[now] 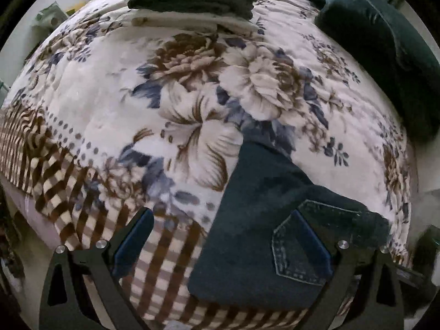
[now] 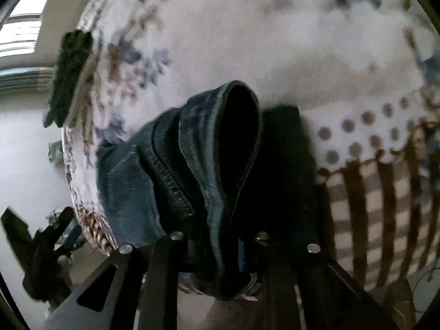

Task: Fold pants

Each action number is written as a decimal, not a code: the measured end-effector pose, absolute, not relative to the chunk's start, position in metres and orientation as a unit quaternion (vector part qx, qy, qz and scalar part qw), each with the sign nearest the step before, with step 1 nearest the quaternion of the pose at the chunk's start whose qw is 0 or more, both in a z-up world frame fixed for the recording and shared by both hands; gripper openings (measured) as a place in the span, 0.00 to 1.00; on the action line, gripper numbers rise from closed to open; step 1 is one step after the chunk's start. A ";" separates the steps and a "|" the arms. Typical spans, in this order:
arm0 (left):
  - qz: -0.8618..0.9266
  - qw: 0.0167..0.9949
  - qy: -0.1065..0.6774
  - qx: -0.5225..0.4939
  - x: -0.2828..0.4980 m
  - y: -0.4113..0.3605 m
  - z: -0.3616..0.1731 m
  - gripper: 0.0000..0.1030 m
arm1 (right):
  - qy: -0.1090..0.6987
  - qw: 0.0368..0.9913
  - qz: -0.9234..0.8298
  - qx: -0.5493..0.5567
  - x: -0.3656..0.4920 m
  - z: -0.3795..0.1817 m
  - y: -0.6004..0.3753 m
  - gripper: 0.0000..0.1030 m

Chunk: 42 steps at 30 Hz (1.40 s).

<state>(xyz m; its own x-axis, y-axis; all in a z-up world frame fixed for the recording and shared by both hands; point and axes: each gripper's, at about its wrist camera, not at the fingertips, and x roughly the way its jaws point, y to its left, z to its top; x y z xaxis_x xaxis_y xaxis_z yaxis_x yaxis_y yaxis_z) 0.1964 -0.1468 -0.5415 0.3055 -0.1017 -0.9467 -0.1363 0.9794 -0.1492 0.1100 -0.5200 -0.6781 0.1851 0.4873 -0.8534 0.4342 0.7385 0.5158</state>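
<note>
Dark blue jeans (image 1: 255,220) lie on the floral bedspread (image 1: 110,96) near its checked front edge, a back pocket (image 1: 299,250) facing up. My left gripper (image 1: 222,217) is open just above the jeans, one finger (image 1: 134,236) over the blanket, the other finger (image 1: 310,236) over the pocket. My right gripper (image 2: 220,250) is shut on a bunched fold of the jeans (image 2: 192,159), lifted off the bed, with a hem opening gaping forward.
A stack of folded clothes (image 1: 192,0) sits at the far side of the bed. A dark green pillow (image 1: 385,49) lies at the far right. The bed edge drops to the floor at the left (image 2: 27,165).
</note>
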 end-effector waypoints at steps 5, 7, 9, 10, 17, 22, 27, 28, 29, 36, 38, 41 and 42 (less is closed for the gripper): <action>-0.015 0.798 0.593 -0.102 0.217 -0.155 -0.546 0.99 | 0.627 0.701 -0.024 0.339 0.088 -0.628 -0.545 0.14; -0.030 0.790 0.603 -0.110 0.231 -0.165 -0.555 0.99 | 0.639 0.683 -0.044 0.351 0.081 -0.641 -0.566 0.14; -0.048 0.776 0.617 -0.121 0.248 -0.177 -0.571 0.99 | 0.651 0.666 -0.037 0.362 0.082 -0.663 -0.581 0.15; -0.054 0.764 0.630 -0.124 0.260 -0.185 -0.585 0.99 | 0.658 0.658 -0.030 0.365 0.083 -0.671 -0.583 0.18; -0.088 0.711 0.673 -0.185 0.306 -0.197 -0.652 0.42 | 0.664 0.665 -0.026 0.341 0.095 -0.688 -0.580 0.22; -0.087 0.679 0.669 -0.289 0.308 -0.153 -0.664 0.24 | 0.659 0.656 -0.049 0.365 0.088 -0.699 -0.595 0.22; -0.107 0.717 0.658 -0.203 0.297 -0.167 -0.625 0.39 | 0.669 0.626 -0.044 0.398 0.094 -0.711 -0.599 0.62; -0.113 0.729 0.646 -0.196 0.291 -0.168 -0.615 0.64 | 0.659 0.628 -0.042 0.412 0.090 -0.705 -0.604 0.76; -0.118 0.739 0.634 -0.195 0.283 -0.167 -0.605 0.98 | 0.643 0.634 -0.043 0.426 0.085 -0.697 -0.609 0.77; -0.151 0.713 0.652 -0.211 0.232 -0.168 -0.615 1.00 | 0.588 0.599 -0.053 0.541 0.022 -0.691 -0.612 0.77; -0.150 0.696 0.670 -0.210 0.218 -0.169 -0.635 1.00 | 0.598 0.586 -0.036 0.546 0.017 -0.706 -0.601 0.77; -0.158 0.688 0.676 -0.212 0.206 -0.173 -0.651 1.00 | 0.608 0.559 0.018 0.564 0.019 -0.750 -0.575 0.77; -0.162 0.689 0.674 -0.211 0.205 -0.174 -0.652 1.00 | 0.603 0.557 0.031 0.571 0.022 -0.760 -0.570 0.77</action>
<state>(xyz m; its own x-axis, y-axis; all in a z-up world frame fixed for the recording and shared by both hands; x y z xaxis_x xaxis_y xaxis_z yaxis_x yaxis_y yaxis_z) 0.2046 -0.1736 -0.6523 0.0390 -0.5081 -0.8604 -0.0603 0.8583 -0.5096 0.0218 -0.5699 -0.7599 0.2716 0.7228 -0.6354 0.6528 0.3468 0.6735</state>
